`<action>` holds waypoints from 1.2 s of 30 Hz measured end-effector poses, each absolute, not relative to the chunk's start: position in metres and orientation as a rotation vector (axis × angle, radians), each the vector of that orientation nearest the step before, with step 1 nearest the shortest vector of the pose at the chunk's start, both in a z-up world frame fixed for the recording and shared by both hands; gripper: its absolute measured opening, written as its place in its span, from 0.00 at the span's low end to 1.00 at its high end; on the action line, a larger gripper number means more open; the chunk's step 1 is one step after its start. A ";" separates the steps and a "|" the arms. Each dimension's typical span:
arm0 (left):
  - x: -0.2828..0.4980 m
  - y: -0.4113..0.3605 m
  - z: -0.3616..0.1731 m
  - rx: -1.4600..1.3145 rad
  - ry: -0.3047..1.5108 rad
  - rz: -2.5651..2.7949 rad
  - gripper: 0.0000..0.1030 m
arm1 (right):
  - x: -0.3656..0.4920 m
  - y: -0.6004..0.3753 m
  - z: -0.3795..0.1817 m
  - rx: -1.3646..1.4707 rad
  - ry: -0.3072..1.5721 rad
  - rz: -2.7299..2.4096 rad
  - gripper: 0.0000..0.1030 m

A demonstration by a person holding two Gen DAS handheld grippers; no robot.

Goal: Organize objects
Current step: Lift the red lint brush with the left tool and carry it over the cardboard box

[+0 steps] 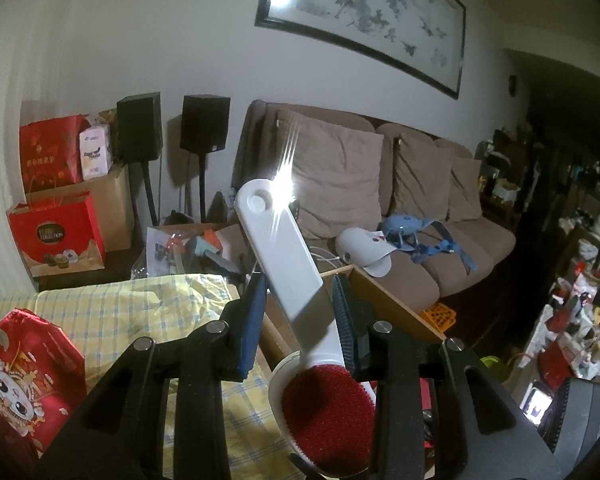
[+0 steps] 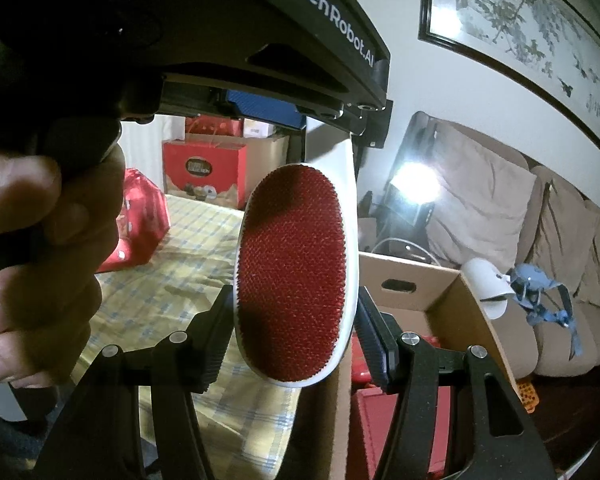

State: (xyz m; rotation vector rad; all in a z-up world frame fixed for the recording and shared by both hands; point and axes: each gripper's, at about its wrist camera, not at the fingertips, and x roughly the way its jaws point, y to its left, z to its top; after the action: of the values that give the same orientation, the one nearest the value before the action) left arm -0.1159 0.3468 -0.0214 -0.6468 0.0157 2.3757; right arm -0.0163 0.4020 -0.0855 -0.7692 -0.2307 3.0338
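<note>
A white lint brush [image 1: 288, 248] with an oval red velvet pad [image 2: 292, 272] is held up in the air between both grippers. My left gripper [image 1: 300, 300] is shut on its flat white handle, which points away toward the sofa. My right gripper [image 2: 294, 320] is shut on the edges of the oval head, with the red pad facing its camera. In the right wrist view the left gripper's black body [image 2: 300, 40] fills the top, and a person's hand [image 2: 40, 240] grips it at the left. The brush hangs over the edge between the table and a cardboard box [image 2: 420, 280].
A yellow checked cloth [image 1: 120, 312] covers the table below, with a red gift bag [image 1: 20, 380] on it. The open cardboard box [image 1: 388, 300] stands to the right. Beyond it is a brown sofa [image 1: 440, 272] with a white cap [image 1: 364, 248] and a blue item [image 1: 416, 232]. More red bags [image 1: 56, 232] and speakers [image 1: 204, 128] stand at the back left.
</note>
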 end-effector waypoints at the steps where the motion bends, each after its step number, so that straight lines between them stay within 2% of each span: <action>1: -0.115 0.348 -0.020 -0.643 0.015 2.374 0.30 | -0.015 0.404 -0.084 -0.766 -0.236 3.032 0.57; 11: -0.108 0.353 -0.010 -0.614 -0.002 2.359 0.30 | -0.010 0.413 -0.075 -0.750 -0.292 3.020 0.57; 17: -0.102 0.358 -0.010 -0.593 0.025 2.368 0.30 | -0.008 0.420 -0.071 -0.778 -0.225 3.054 0.58; 36: -0.118 0.362 -0.023 -0.658 -0.032 2.290 0.29 | -0.015 0.427 -0.083 -0.847 -0.232 3.018 0.57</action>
State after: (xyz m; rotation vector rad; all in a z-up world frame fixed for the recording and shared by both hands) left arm -0.1184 0.3617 -0.0231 -0.6577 -0.0316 2.2900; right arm -0.0149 0.4266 -0.0832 -0.8467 -0.2323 3.0182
